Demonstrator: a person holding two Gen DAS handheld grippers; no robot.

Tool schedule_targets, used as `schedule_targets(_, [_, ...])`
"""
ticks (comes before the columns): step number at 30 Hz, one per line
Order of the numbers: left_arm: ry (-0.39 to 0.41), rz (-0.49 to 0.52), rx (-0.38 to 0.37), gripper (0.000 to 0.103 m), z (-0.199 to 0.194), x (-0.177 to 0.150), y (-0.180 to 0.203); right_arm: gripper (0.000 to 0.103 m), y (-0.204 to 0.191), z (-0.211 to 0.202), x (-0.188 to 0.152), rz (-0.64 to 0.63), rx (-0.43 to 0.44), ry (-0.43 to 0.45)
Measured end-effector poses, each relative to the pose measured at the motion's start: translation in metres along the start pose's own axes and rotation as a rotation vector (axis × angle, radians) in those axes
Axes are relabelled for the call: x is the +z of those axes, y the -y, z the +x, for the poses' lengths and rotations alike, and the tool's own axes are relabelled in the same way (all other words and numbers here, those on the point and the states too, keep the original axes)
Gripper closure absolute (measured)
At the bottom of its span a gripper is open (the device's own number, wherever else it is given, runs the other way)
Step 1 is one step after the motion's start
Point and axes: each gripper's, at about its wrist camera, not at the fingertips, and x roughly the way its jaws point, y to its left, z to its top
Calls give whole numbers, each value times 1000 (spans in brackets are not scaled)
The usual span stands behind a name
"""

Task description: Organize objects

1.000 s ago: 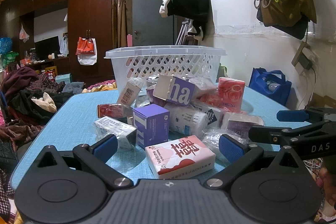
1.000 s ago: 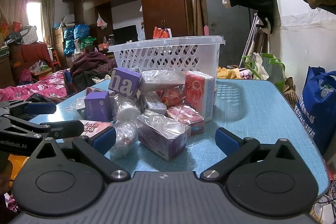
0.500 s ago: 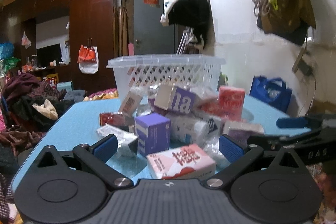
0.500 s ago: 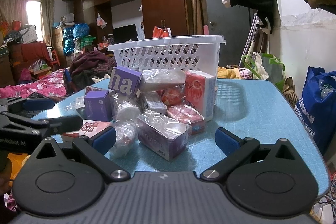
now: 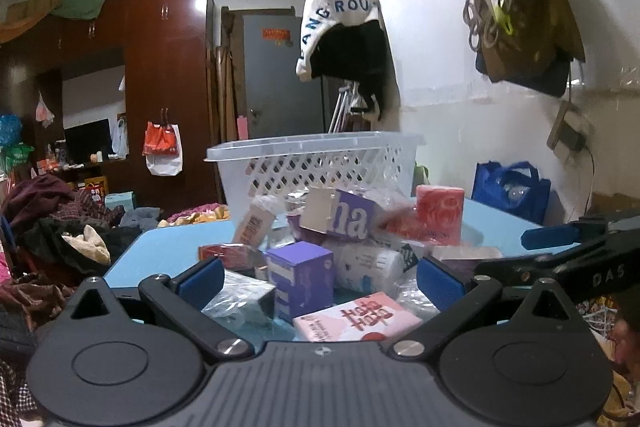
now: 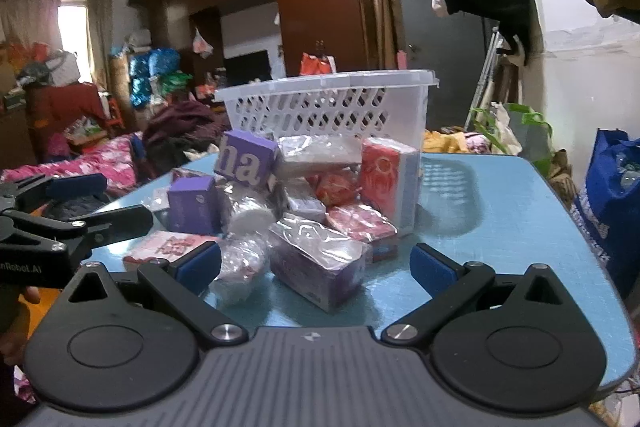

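Observation:
A heap of small packages lies on the blue table (image 6: pixel 500 211) in front of a white lattice basket (image 5: pixel 320 163) (image 6: pixel 328 111). In it are a purple carton (image 5: pixel 302 277) (image 6: pixel 194 205), a pink flat box (image 5: pixel 356 317) (image 6: pixel 168 245), a purple "ha" box (image 5: pixel 348 221) (image 6: pixel 248 165), a red pack (image 5: pixel 438 213) (image 6: pixel 386 175) and a wrapped purple pack (image 6: pixel 320 267). My left gripper (image 5: pixel 320 283) is open just short of the pink box. My right gripper (image 6: pixel 316 269) is open with the wrapped purple pack near its fingers. Neither holds anything.
A blue bag (image 5: pixel 510 191) (image 6: pixel 612 203) stands right of the table. Clothes (image 5: pixel 60 227) lie piled to the left, and a dark wardrobe (image 5: pixel 160 87) and grey door (image 5: pixel 280 75) are behind. A garment (image 5: pixel 348 31) hangs on the white wall.
The left wrist view has tipped up, so the heap sits lower in it and more ceiling shows. The right gripper has edged closer to the heap. Both stay open.

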Motion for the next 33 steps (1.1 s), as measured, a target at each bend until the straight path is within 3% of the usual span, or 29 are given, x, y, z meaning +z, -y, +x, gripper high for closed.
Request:
schedule_targets(6, [-50,-43,-77,2,4,-17,-17,4,6,-6,-5,-7,13,35])
schedule_targets(12, [-103,-40,-177,4,19,-28,-11,23,4,3,-12,-50,5,6])
schedule_targets(13, [-108,-35,-179,4,22,-31,-10,27,5,5,-12,-51,0,2])
schedule_targets(19, [-140,-40,-204,4,40,-39,-4,27,11,20,-12,-50,14,-10])
schedule_targets(21, [-135,-13,-181,4,42,-41,0,29,11,25,-13,-60,10,-15])
schedule_targets(23, [-125,3,-174,7,41,-42,2,48,11,26,-15,-64,19,-26])
schedule_targets(24, [-121,0,-181,14,40,-42,1,49,11,24,-16,-66,23,-28])
schedule_targets(33, [-63,13,-173,15,26,-38,-2,50,13,2,-11,-75,-17,29])
